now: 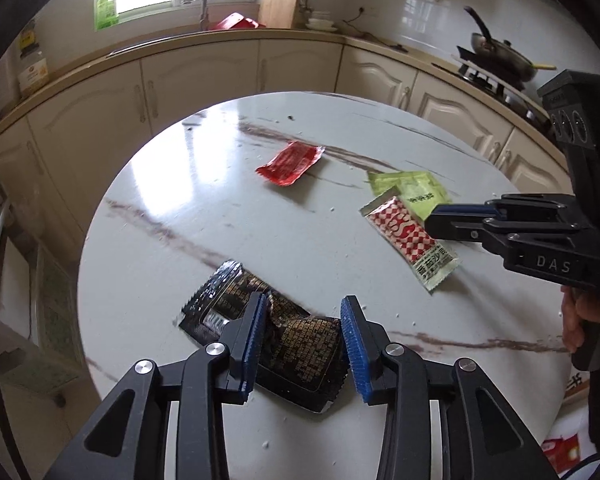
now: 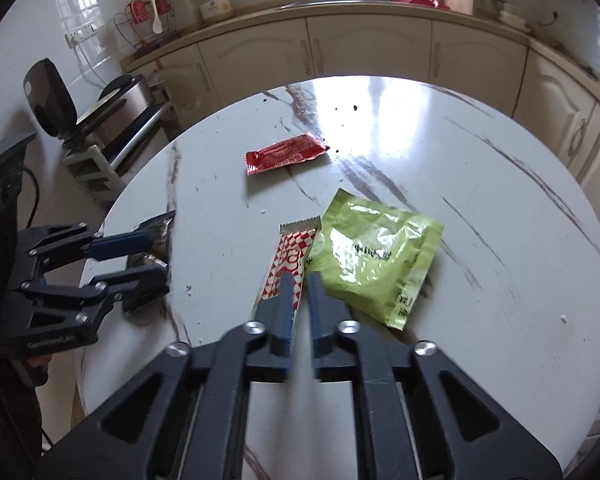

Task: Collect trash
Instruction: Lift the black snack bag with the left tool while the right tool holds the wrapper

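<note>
On the round marble table (image 1: 188, 216) lie a black-and-gold wrapper (image 1: 296, 340), a red sachet (image 1: 290, 162), a red-and-white checked packet (image 1: 410, 236) and a green packet (image 1: 414, 190). My left gripper (image 1: 304, 338) is open, its jaws standing either side of the black wrapper; it also shows in the right wrist view (image 2: 146, 256). My right gripper (image 2: 300, 296) is nearly shut, low over the checked packet (image 2: 286, 264) beside the green packet (image 2: 370, 254); I cannot tell whether it grips it. The red sachet (image 2: 286, 152) lies farther off.
Cream kitchen cabinets (image 1: 204, 76) and a counter curve round behind the table. A wok (image 1: 500, 56) sits on the stove at right. An appliance rack (image 2: 116, 128) stands left of the table. Small crumbs (image 2: 346, 109) dot the table's far side.
</note>
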A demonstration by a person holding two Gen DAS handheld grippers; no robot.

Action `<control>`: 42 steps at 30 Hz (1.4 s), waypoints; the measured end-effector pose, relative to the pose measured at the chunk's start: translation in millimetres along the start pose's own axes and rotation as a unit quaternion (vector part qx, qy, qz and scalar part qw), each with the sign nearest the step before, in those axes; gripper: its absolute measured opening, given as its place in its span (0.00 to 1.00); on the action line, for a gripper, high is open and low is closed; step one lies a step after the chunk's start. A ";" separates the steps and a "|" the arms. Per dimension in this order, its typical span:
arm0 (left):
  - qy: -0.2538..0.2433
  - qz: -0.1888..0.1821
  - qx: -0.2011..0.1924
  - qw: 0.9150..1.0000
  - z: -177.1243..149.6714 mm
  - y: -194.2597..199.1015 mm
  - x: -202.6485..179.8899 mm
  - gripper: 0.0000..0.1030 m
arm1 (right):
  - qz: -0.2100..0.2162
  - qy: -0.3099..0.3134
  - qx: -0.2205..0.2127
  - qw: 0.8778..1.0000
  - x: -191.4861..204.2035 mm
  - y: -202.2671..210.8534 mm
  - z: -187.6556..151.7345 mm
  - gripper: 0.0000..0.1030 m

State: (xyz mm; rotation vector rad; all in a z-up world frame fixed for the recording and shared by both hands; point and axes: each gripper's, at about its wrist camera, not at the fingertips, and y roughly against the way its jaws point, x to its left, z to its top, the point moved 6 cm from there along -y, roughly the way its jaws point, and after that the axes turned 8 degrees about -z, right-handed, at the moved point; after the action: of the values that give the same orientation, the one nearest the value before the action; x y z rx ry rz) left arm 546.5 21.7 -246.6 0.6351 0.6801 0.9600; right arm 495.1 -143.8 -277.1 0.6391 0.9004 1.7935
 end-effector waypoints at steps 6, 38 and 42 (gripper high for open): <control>0.060 0.029 -0.003 0.998 -10.0 19.1 14.0 0.73 | -0.020 0.023 -0.006 1.000 18.1 -8.1 9.0 0.44; 0.119 0.089 -0.012 0.989 -27.9 42.8 12.4 0.75 | 0.026 0.061 -0.007 0.998 51.0 7.2 -13.6 0.06; 0.103 0.120 0.012 0.987 -26.9 30.6 5.3 0.72 | 0.033 0.050 -0.008 0.998 46.7 10.4 -14.8 0.06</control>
State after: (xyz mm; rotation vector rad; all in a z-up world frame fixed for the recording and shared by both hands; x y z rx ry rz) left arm 512.5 44.5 -242.0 0.6539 0.8123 1.2548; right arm 460.9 -107.2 -276.3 0.5794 0.9401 1.9046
